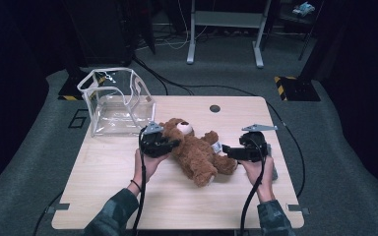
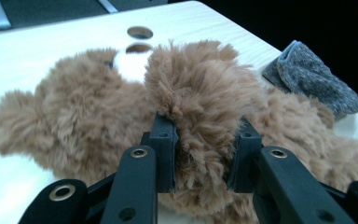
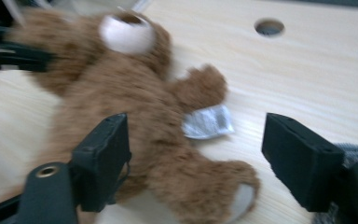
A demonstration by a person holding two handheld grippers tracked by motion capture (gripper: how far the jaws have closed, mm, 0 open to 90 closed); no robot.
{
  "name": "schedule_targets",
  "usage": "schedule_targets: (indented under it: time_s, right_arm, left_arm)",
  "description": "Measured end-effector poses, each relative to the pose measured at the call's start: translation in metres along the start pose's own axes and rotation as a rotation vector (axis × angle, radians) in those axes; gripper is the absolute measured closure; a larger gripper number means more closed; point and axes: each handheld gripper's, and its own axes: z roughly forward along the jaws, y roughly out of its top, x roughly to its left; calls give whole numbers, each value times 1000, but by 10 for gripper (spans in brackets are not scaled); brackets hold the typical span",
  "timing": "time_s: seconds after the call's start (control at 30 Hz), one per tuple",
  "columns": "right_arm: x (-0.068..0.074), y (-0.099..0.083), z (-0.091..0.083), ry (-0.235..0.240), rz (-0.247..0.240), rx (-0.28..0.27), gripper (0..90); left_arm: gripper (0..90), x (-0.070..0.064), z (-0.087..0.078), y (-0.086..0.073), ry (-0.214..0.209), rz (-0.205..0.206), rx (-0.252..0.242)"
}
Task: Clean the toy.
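A brown teddy bear (image 1: 197,152) lies on its back in the middle of the wooden table (image 1: 108,182), head towards the far left. My left gripper (image 1: 173,143) is shut on one fuzzy arm of the bear (image 2: 88,107); the fur bulges between its jaws (image 2: 204,149). From the right, my right gripper (image 1: 228,150) stands open beside the bear's legs. In the right gripper view its wide-apart jaws (image 3: 196,140) straddle a leg of the bear (image 3: 121,93), with the white tag (image 3: 208,122) just beyond.
A clear plastic box-shaped bag (image 1: 115,101) stands open at the table's far left corner. A grey cloth (image 2: 314,79) lies near the right edge, under my right hand (image 1: 274,169). A round hole (image 1: 215,108) marks the far middle of the table.
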Motion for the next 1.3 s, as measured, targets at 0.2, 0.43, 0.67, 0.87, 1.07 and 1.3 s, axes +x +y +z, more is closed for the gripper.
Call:
schedule_targets:
  time_s: [0.2, 0.43, 0.67, 0.87, 1.07, 1.3]
  right_arm:
    - [-1, 10, 29, 7, -9, 45, 195]
    - [8, 24, 66, -2, -6, 101, 190]
    - [5, 35, 96, -2, 3, 153, 169]
    - [6, 39, 113, 8, -3, 168, 164]
    - [10, 39, 128, 55, 16, 167, 565]
    - [20, 39, 106, 18, -57, 106, 786]
  left_arm:
    - [681, 7, -8, -12, -8, -38, -5]
    - [676, 16, -18, -28, -10, -87, -15]
    - [672, 22, -23, -38, -13, -104, -11]
    - [678, 23, -25, -40, -7, -104, -5]
    - [711, 23, -25, -40, -12, -95, -7]
    - [750, 21, -30, -36, -32, -98, -40]
